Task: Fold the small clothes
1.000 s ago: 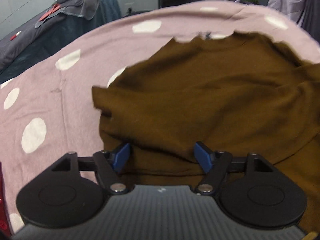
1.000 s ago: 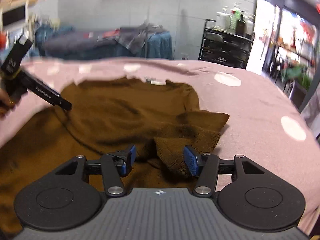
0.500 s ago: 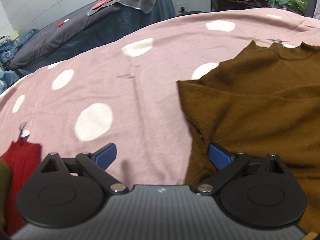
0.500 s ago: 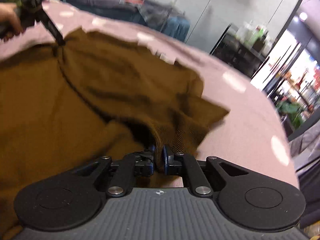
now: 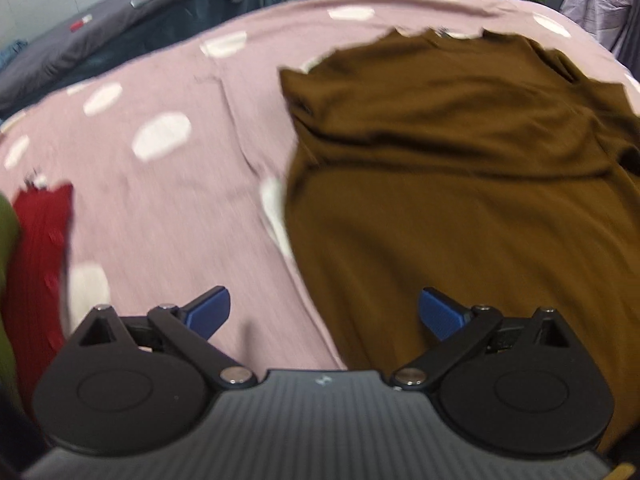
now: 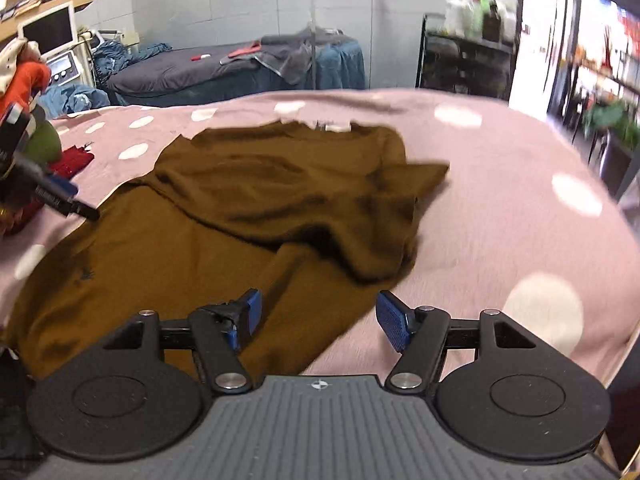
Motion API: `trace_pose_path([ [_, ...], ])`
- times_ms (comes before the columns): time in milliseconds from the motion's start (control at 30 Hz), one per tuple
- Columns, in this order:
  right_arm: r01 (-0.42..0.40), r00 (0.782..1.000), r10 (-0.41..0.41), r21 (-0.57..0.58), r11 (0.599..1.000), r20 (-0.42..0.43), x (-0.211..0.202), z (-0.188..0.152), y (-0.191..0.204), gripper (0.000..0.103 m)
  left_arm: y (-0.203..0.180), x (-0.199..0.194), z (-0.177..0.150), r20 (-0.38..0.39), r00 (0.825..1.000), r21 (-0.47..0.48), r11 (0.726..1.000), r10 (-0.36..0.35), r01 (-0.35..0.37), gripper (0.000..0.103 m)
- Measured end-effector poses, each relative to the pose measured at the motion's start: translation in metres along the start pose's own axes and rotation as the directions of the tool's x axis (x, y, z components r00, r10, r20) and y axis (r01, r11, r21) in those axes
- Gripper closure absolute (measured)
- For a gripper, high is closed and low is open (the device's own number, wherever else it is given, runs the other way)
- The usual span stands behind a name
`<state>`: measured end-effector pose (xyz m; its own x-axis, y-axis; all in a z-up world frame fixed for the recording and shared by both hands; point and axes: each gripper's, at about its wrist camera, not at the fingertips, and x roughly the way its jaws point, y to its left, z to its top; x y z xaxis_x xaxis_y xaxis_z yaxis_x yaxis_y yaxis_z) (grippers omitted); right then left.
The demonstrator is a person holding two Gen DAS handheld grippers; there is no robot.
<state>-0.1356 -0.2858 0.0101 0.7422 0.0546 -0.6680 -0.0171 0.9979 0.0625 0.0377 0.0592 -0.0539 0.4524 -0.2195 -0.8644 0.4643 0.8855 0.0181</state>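
A brown knit top lies on the pink dotted bedspread, both sleeves folded in over its body. In the left wrist view the top fills the right half. My left gripper is open and empty above the garment's left hem edge. My right gripper is open and empty above the lower right hem. The left gripper's fingers show at the left of the right wrist view.
A red garment and a green one lie at the left edge of the bed. A grey-covered bed, a black shelf rack and a monitor stand beyond the bedspread.
My right gripper let go of the right sleeve after folding it in, opened and pulled back. My left gripper, open, drew back toward the hem's left edge.
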Motion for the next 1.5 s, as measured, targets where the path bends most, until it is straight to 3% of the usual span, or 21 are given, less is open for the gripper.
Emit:
trace_pose_path([
  [267, -0.107, 0.990, 0.118, 0.134, 0.985, -0.078, -0.006, -0.036, 0.005, 0.000, -0.020, -0.010, -0.038, -0.065, 0.996, 0.016, 0.998, -0.054, 0.055, 0.000],
  [367, -0.144, 0.984, 0.155, 0.115, 0.983, -0.092, -0.016, -0.044, 0.012, 0.000, -0.023, -0.014, -0.056, -0.082, 0.991, 0.010, 0.994, -0.108, 0.109, 0.000],
  [533, -0.191, 0.974, 0.197, 0.065, 0.979, -0.108, -0.029, -0.055, 0.018, 0.000, -0.026, -0.025, -0.079, -0.067, 0.989, 0.023, 0.990, -0.136, 0.137, 0.000],
  [700, -0.227, 0.964, 0.239, 0.112, 0.968, -0.113, -0.041, -0.058, 0.021, 0.000, -0.019, -0.041, -0.091, -0.074, 0.958, -0.104, 0.958, -0.276, 0.268, 0.000],
  [800, -0.232, 0.958, 0.248, 0.119, 0.965, -0.146, -0.038, -0.063, 0.026, 0.000, -0.019, -0.040, -0.095, -0.070, 0.965, -0.106, 0.964, -0.253, 0.245, 0.001],
  [1000, -0.230, 0.961, 0.245, 0.120, 0.966, -0.130, -0.033, -0.055, 0.026, 0.000, -0.019, -0.039, -0.078, -0.035, 0.986, -0.092, 0.983, -0.165, 0.162, 0.000],
  [1100, -0.245, 0.949, 0.261, 0.107, 0.964, -0.176, -0.026, -0.052, 0.023, 0.000, -0.016, -0.031, -0.074, -0.075, 0.982, -0.117, 0.980, -0.172, 0.162, 0.000],
  [1200, -0.265, 0.935, 0.285, 0.118, 0.957, -0.209, -0.024, -0.054, 0.024, 0.000, -0.024, -0.032, -0.079, -0.082, 0.983, -0.054, 0.986, -0.161, 0.157, 0.000],
  [1267, -0.274, 0.932, 0.297, 0.132, 0.953, -0.208, -0.025, -0.060, 0.025, 0.000, -0.027, -0.035, -0.084, -0.096, 0.978, -0.035, 0.982, -0.186, 0.184, 0.000],
  [1400, -0.304, 0.922, 0.340, 0.194, 0.932, -0.187, -0.027, -0.066, 0.025, 0.000, -0.029, -0.045, -0.095, -0.118, 0.944, -0.085, 0.950, -0.308, 0.299, 0.004],
  [1500, -0.340, 0.902, 0.383, 0.220, 0.914, -0.198, -0.026, -0.066, 0.025, 0.000, -0.030, -0.048, -0.100, -0.115, 0.948, -0.069, 0.954, -0.297, 0.291, 0.011],
])
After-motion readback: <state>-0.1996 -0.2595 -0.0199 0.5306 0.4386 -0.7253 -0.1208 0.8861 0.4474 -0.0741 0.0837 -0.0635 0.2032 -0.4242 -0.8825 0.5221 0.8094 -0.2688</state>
